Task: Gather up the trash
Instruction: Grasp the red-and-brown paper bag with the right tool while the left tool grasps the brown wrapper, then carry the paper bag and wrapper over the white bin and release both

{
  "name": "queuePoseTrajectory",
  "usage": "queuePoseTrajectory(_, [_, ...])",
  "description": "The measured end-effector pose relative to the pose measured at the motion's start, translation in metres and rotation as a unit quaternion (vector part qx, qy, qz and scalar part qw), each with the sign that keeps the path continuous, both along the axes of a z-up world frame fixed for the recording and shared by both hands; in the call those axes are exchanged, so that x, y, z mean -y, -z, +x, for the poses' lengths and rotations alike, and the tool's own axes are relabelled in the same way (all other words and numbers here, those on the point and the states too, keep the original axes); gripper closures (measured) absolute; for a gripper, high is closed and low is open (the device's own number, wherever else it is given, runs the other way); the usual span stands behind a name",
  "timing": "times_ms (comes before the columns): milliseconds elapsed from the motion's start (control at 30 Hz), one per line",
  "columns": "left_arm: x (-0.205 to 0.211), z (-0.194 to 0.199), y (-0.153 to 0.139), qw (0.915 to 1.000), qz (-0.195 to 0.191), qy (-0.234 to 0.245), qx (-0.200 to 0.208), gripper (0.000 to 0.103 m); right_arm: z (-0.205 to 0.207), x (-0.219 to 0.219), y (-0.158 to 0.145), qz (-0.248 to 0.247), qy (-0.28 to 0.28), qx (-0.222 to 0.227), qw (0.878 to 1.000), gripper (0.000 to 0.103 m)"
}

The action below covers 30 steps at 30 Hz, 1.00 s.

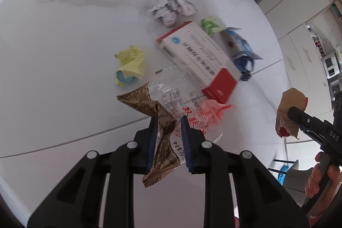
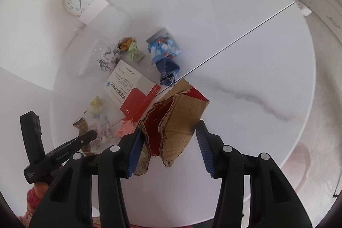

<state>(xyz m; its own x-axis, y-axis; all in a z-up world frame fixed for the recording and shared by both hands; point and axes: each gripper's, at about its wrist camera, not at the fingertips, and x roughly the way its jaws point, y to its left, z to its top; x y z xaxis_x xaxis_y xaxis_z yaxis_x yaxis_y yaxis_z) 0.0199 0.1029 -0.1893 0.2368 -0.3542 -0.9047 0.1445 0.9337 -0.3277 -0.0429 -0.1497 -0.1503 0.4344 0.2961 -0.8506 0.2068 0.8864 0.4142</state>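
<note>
Left wrist view, left to right: on my white, grey-veined table (image 1: 64,46) lies a crumpled yellow paper ball (image 1: 131,64) with a blue patch, matte and creased. Beside it my left gripper (image 1: 168,136) has its ribbed blue pads pinched on a snack wrapper (image 1: 164,121), glossy film, part clear, part brown-patterned, with red print, its tip lying across a rectangular red-and-white medicine box (image 1: 198,59) of smooth card. Beyond the box are a crushed printed foil wad (image 1: 171,10), a green paper scrap (image 1: 209,25) and a crumpled blue packet (image 1: 243,52); a pink paper ball (image 1: 213,110) shows through the film. At far right my right gripper (image 2: 168,142) holds a torn cardboard piece (image 2: 177,121), brown, rough-edged, folded, red inside, lifted above the table; its left pad bears on the card, while the right pad's contact is unclear.
</note>
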Motion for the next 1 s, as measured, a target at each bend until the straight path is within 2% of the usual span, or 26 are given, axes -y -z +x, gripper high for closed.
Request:
queuePoseTrajectory(267, [0.035,-0.024,-0.043,0.9982,-0.004,0.042,0.043,0.081,-0.058,0.056,-0.023,-0.039,0.035,0.023,0.998,0.054])
queuePoseTrajectory(400, [0.071,-0.042,-0.064,0.9939,-0.01,0.09,0.063,0.081,-0.1,0.091,-0.007,-0.077,0.057,-0.004,0.995,0.054])
queuePoseTrajectory(467, [0.092,-0.053,-0.07,0.9903,-0.017,0.121,0.066,0.081,-0.119,0.109,0.018,-0.082,0.076,-0.037,0.993,0.054])
queuePoseTrajectory(600, [0.147,-0.076,-0.07,0.9802,-0.025,0.187,0.06,0.081,-0.149,0.139,0.092,-0.063,0.105,-0.105,0.987,0.054])
queuePoseTrajectory(767, [0.204,-0.106,-0.053,0.9655,-0.007,0.256,0.044,0.081,-0.158,0.156,0.177,-0.043,0.106,-0.166,0.979,0.052])
queuePoseTrajectory(867, [0.232,-0.121,-0.039,0.9591,0.003,0.281,0.031,0.081,-0.157,0.161,0.213,-0.044,0.097,-0.195,0.975,0.05])
queuePoseTrajectory(900, [0.238,-0.125,-0.037,0.9574,0.005,0.287,0.028,0.081,-0.157,0.162,0.221,-0.041,0.095,-0.202,0.974,0.044])
queuePoseTrajectory(933, [0.246,-0.13,-0.034,0.956,0.007,0.292,0.025,0.081,-0.158,0.163,0.227,-0.042,0.095,-0.209,0.972,0.032])
queuePoseTrajectory(1000, [0.261,-0.141,-0.031,0.9523,0.01,0.304,0.019,0.081,-0.164,0.17,0.229,-0.053,0.102,-0.214,0.97,0.02])
